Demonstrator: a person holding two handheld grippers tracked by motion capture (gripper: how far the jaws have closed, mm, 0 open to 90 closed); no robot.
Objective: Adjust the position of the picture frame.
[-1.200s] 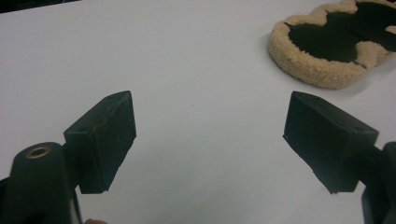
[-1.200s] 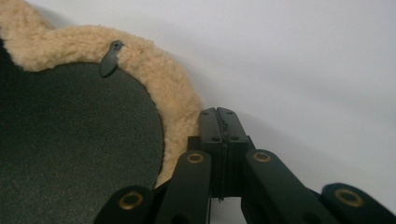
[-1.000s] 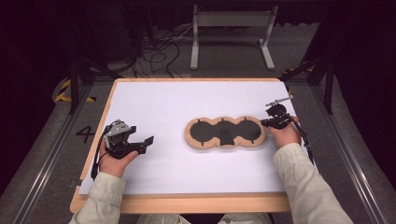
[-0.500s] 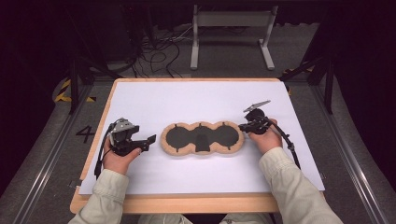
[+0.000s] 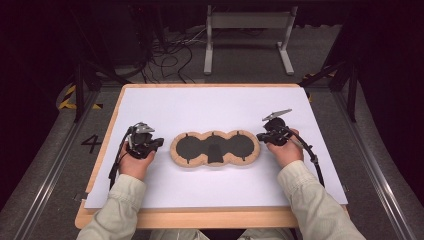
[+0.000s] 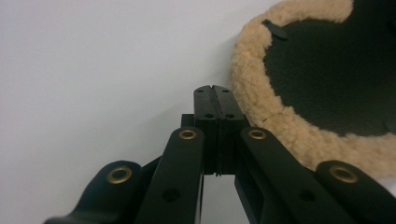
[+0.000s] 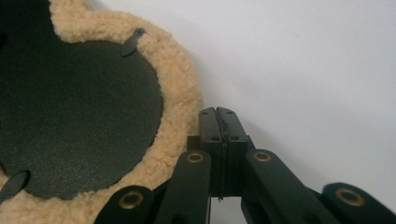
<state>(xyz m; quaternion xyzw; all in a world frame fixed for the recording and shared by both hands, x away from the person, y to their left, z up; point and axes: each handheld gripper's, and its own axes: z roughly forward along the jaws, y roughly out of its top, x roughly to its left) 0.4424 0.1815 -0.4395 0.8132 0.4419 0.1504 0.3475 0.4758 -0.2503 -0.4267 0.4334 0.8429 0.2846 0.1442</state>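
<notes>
A three-lobed pad (image 5: 215, 149) with a tan fleece rim and black inner face lies flat on the white sheet (image 5: 210, 107). My left gripper (image 5: 159, 142) rests just off the pad's left end; its jaws have just been closing and now stand shut with nothing between them. In the left gripper view the tips (image 6: 212, 88) sit against the fleece rim of the pad (image 6: 327, 70). My right gripper (image 5: 259, 136) is shut and empty at the pad's right end. Its tips (image 7: 216, 110) lie beside the fleece of the pad (image 7: 70, 107).
The sheet covers a wooden table (image 5: 185, 219) whose bare edge runs along the front. Behind the table are a metal stand (image 5: 247, 35) and loose cables (image 5: 170, 55) on the dark floor. A painted 4 (image 5: 91, 144) marks the floor at left.
The pad slid left with my right gripper against its right end, then stopped. My left gripper moved right toward the pad's left end and its jaws closed.
</notes>
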